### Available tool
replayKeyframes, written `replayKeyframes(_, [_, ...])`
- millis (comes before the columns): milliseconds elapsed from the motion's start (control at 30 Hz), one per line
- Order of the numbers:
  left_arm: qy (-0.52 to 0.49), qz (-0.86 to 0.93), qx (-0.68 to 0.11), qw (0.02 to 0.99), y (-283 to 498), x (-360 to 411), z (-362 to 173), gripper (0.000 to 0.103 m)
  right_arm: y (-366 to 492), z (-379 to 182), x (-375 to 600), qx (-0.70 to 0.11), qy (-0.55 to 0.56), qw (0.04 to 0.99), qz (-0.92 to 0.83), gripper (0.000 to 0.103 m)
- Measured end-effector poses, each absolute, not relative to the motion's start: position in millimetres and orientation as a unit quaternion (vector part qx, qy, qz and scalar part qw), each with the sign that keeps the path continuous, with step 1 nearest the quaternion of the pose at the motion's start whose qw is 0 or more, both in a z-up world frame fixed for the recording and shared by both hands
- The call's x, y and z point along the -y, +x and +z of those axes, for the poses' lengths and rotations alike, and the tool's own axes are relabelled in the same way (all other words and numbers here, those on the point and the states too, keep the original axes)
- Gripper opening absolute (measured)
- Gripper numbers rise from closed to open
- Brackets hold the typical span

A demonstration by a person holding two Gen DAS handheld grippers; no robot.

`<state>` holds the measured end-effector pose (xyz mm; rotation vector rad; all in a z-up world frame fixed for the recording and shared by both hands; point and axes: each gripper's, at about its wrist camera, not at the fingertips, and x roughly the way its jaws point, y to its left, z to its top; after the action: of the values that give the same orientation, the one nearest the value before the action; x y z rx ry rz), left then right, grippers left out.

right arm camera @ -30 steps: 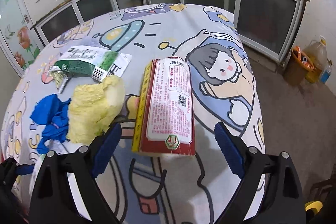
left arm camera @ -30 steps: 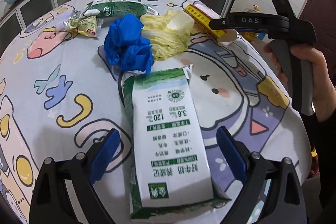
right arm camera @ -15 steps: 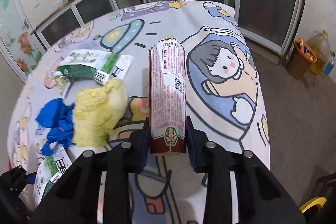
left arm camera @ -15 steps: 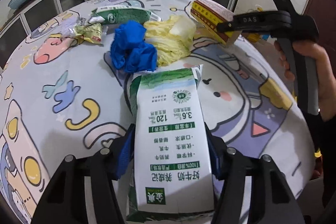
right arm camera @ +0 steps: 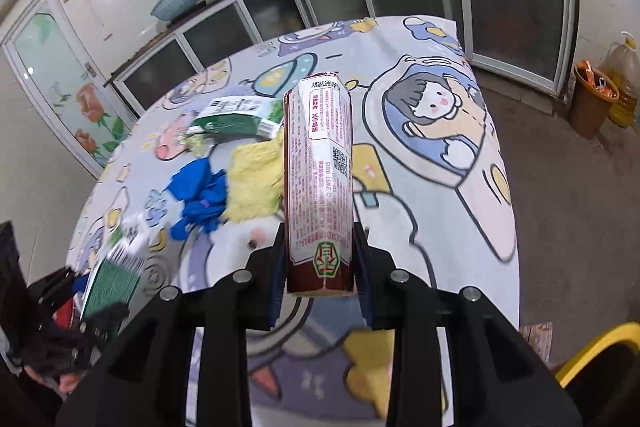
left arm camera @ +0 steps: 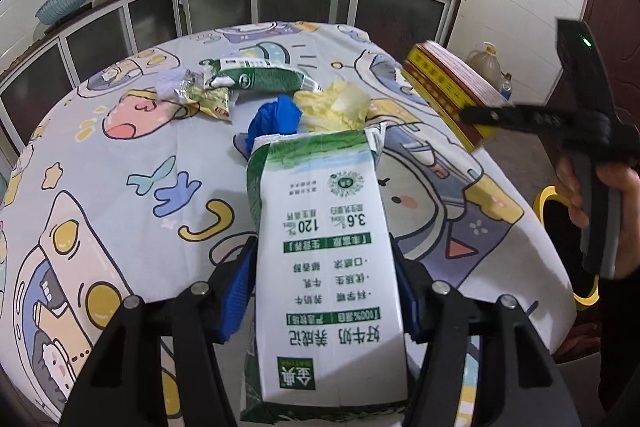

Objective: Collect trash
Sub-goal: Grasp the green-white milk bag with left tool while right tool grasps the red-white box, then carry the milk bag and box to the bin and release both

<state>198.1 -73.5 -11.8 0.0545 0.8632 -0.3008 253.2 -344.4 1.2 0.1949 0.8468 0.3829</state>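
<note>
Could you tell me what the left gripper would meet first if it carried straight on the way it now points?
Probably the blue glove: it lies just past the far end of the green-and-white milk carton held by the left gripper, with the yellow cabbage leaf beside it. Depth is unclear.

A cartoon-print cloth covers the desk [left arm camera: 120,187], where blue gloves [left arm camera: 276,117], a yellow cabbage leaf [left arm camera: 336,107], a green carton [left arm camera: 256,77] and a crumpled wrapper [left arm camera: 208,99] lie mid-desk.

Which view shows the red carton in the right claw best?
The right wrist view: the red carton fills the centre, clamped near its base in the right claw, label sharp. The left wrist view catches only its yellow-patterned side at the frame's right, partly behind the claw's arm.
</note>
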Motion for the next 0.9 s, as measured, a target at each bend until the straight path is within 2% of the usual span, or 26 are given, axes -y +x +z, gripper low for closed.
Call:
replayKeyframes(300, [0.039,-0.164,-0.389,0.906,182.6,97.4,7.9,0.057,185.9,14.3,373.0,-0.374,0.115,0.903,0.179,0.029])
replayKeyframes(900, [0.087,-0.258,-0.344,0.899,160.7,200.2,36.9,0.057,93.2,6.6,485.7,-0.328,0.188,0.923,0.071,0.029])
